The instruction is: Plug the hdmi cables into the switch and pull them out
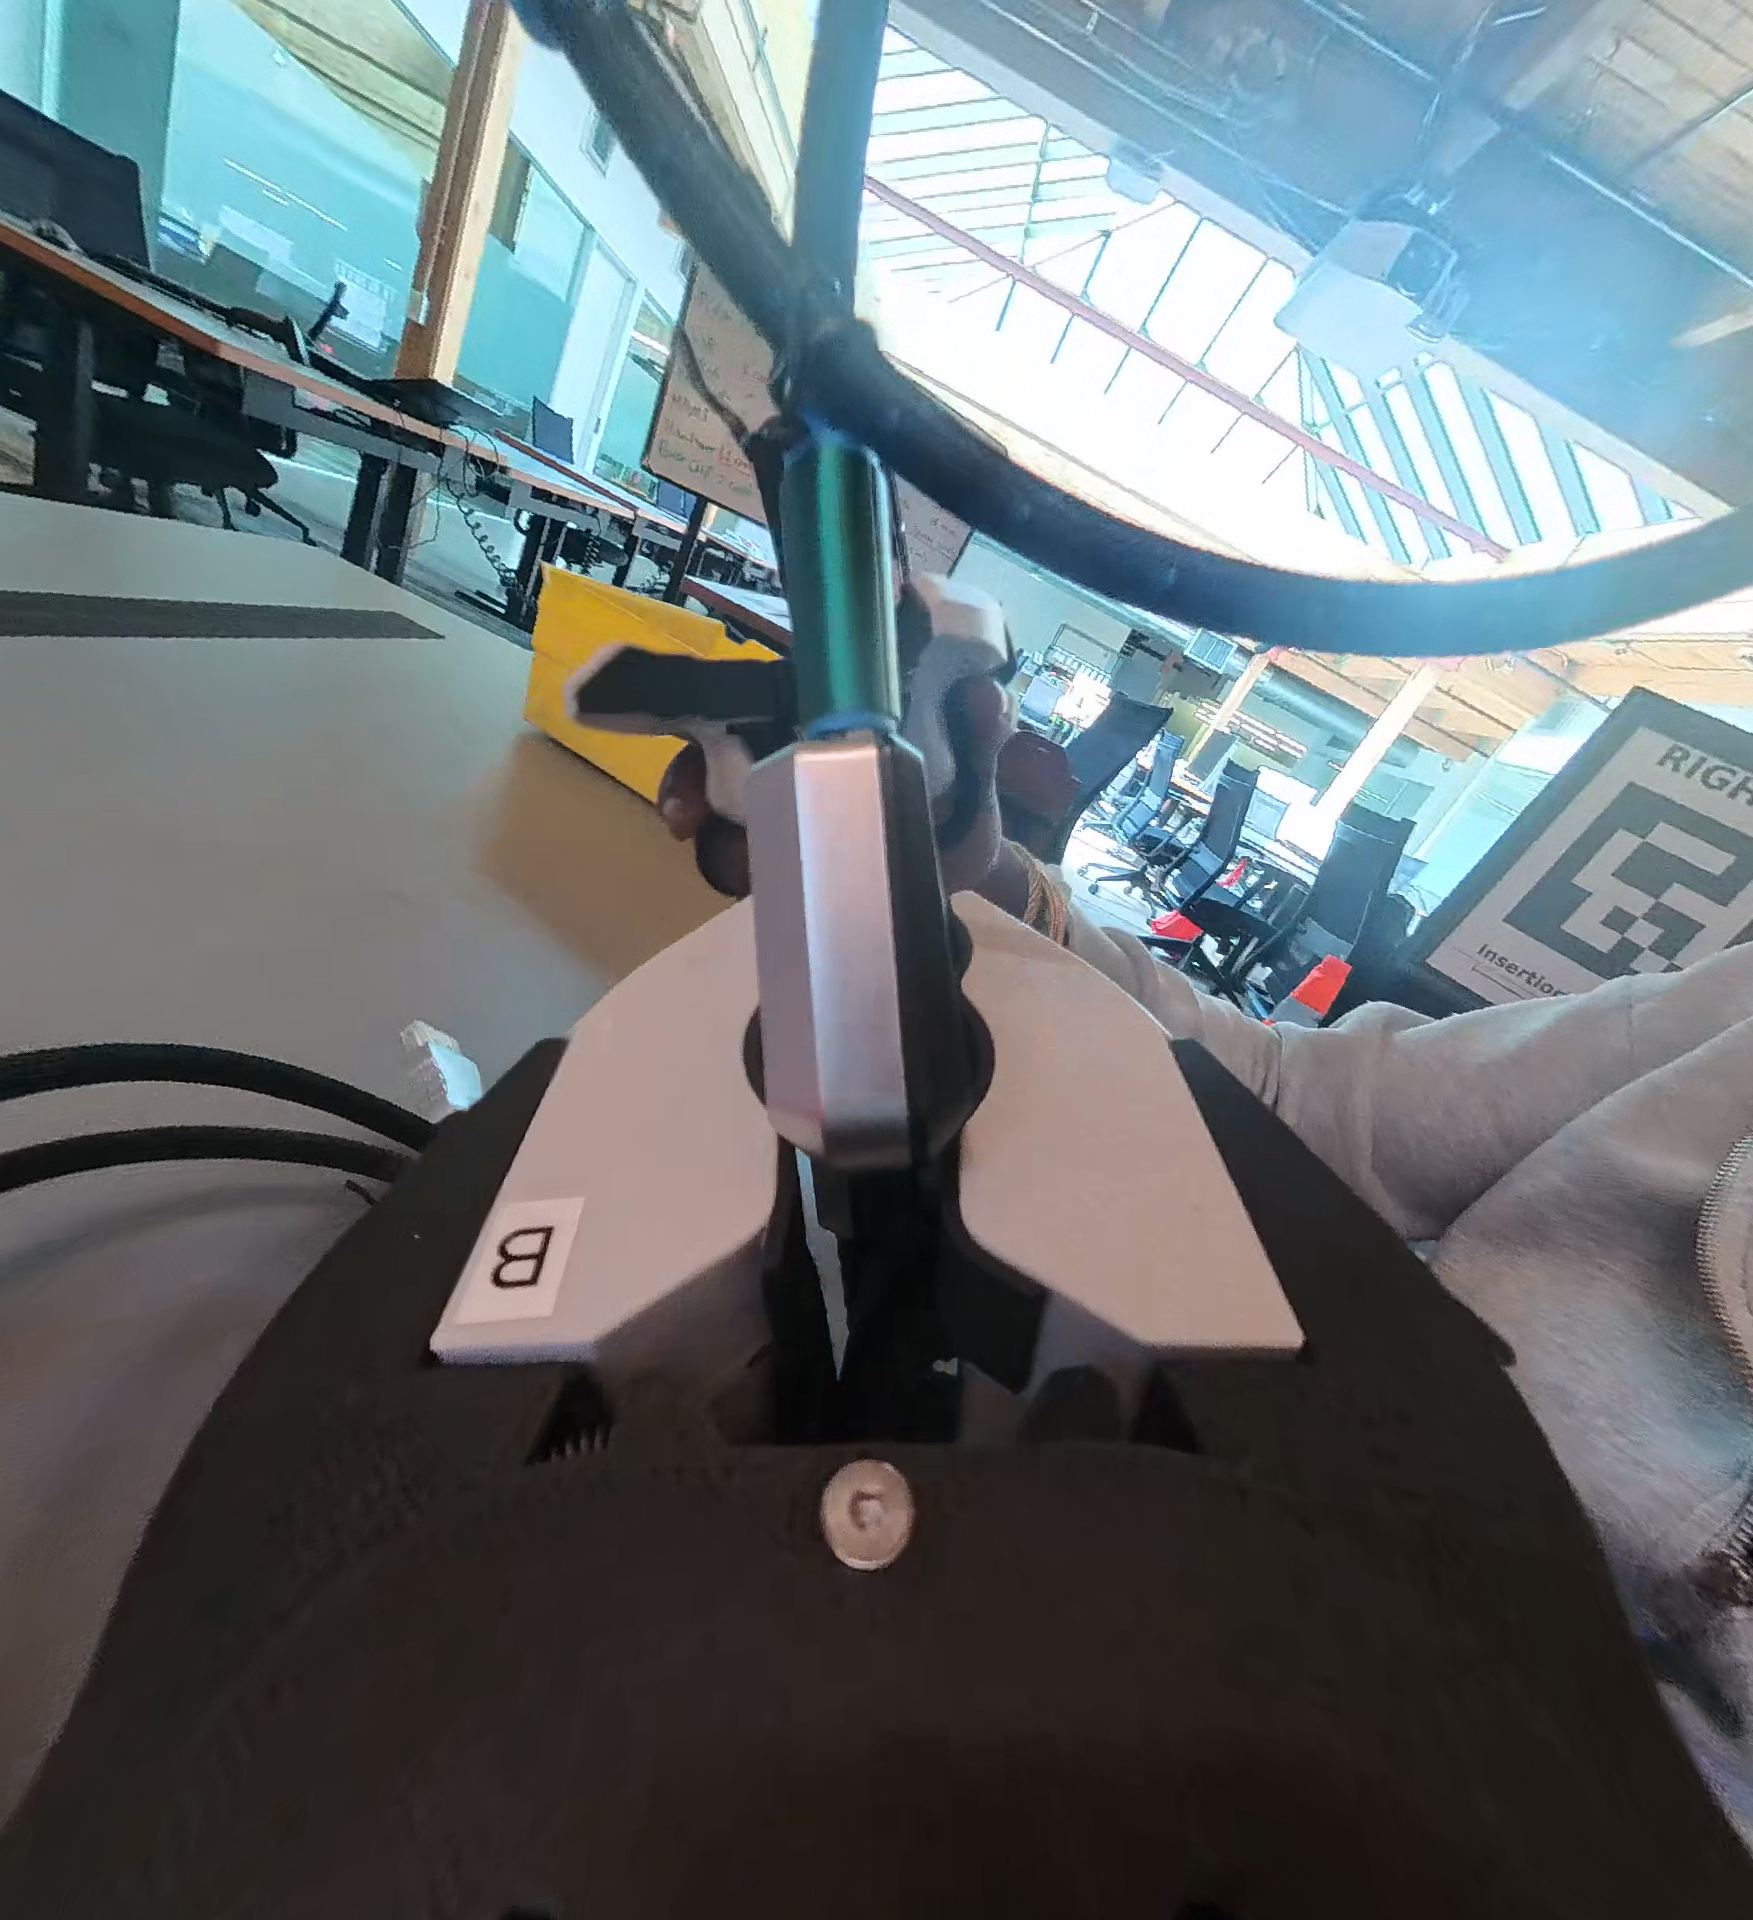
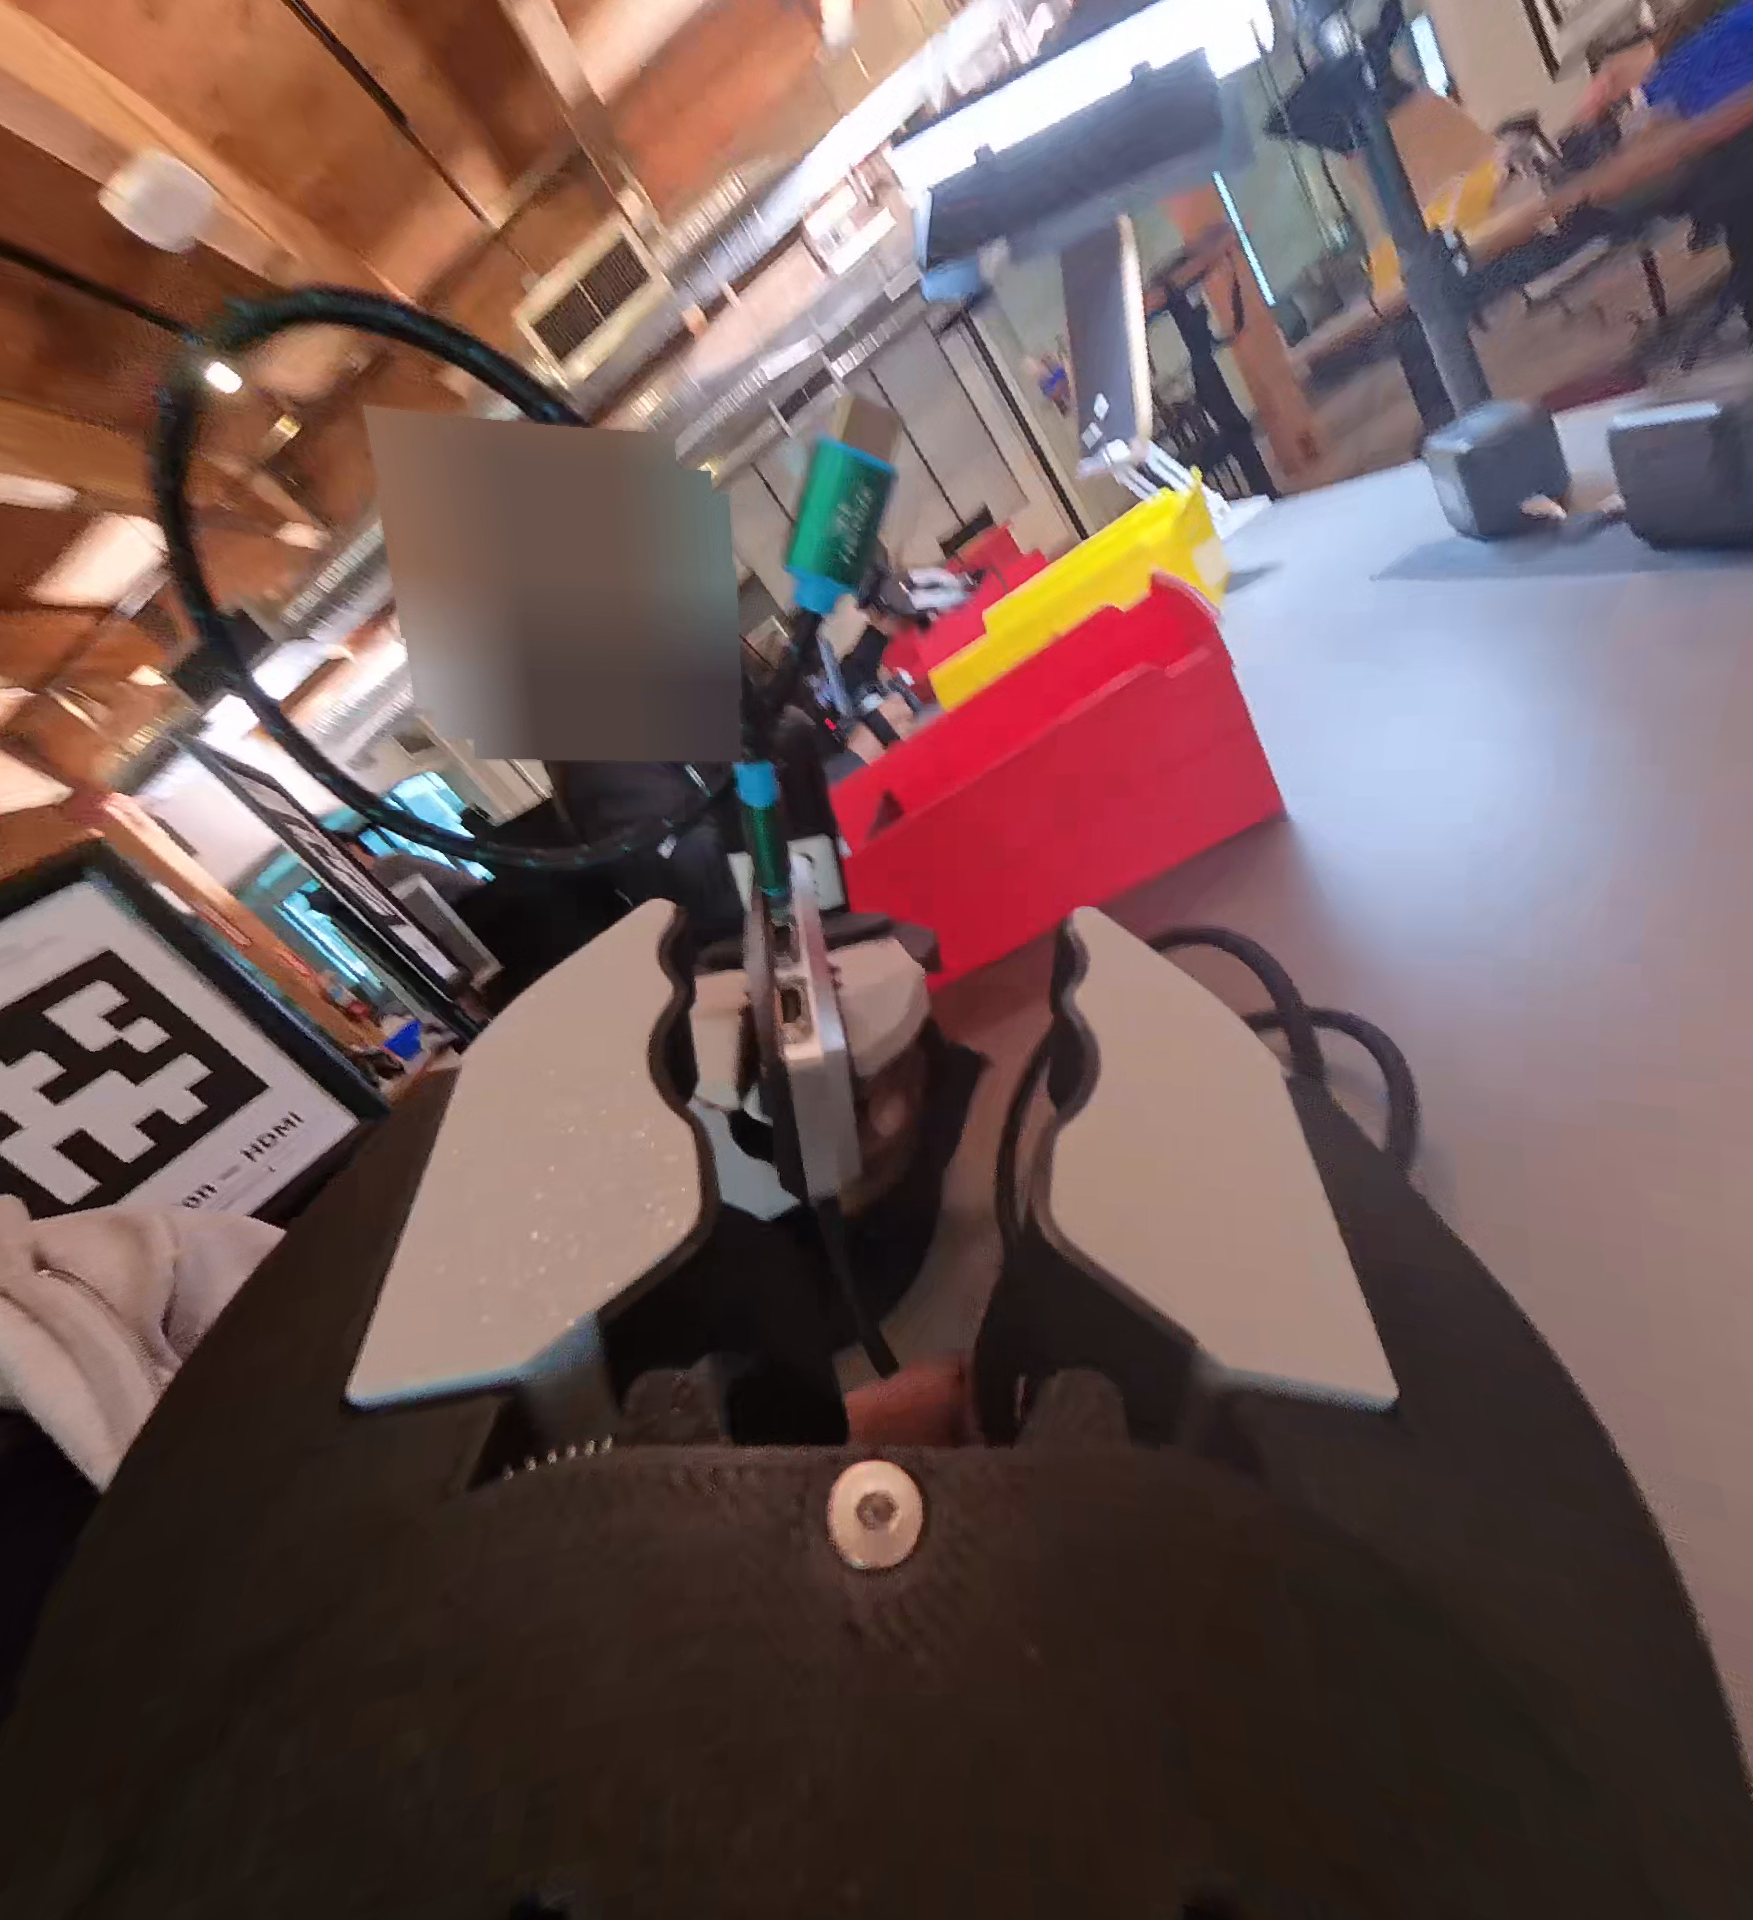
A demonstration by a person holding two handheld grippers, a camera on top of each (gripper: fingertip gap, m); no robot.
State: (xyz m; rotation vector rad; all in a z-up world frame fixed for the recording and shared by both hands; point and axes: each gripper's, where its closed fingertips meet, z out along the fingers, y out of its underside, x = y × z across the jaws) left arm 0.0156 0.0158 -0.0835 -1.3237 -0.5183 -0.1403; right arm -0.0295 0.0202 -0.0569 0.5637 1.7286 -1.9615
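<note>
left wrist view: left gripper [image 1: 856,1091] has its grey fingers [image 1: 643,1174] pinching a silver hdmi switch [image 1: 830,956], held upright off the grey table [image 1: 176,831]. a green hdmi plug [image 1: 841,603] sits in the switch's top end, its black cable [image 1: 1111,520] looping overhead. behind the switch is the right gripper [image 1: 799,696]. yellow bin [image 1: 602,665] further back.

right wrist view: right gripper [image 2: 872,1039] fingers [image 2: 550,1143] spread wide, holding nothing. switch [image 2: 810,1049] between them, w/ green plug [image 2: 763,852] on top. a 2nd green plug [image 2: 841,520] hangs free above. red bin [image 2: 1059,800] right of the switch.
</note>
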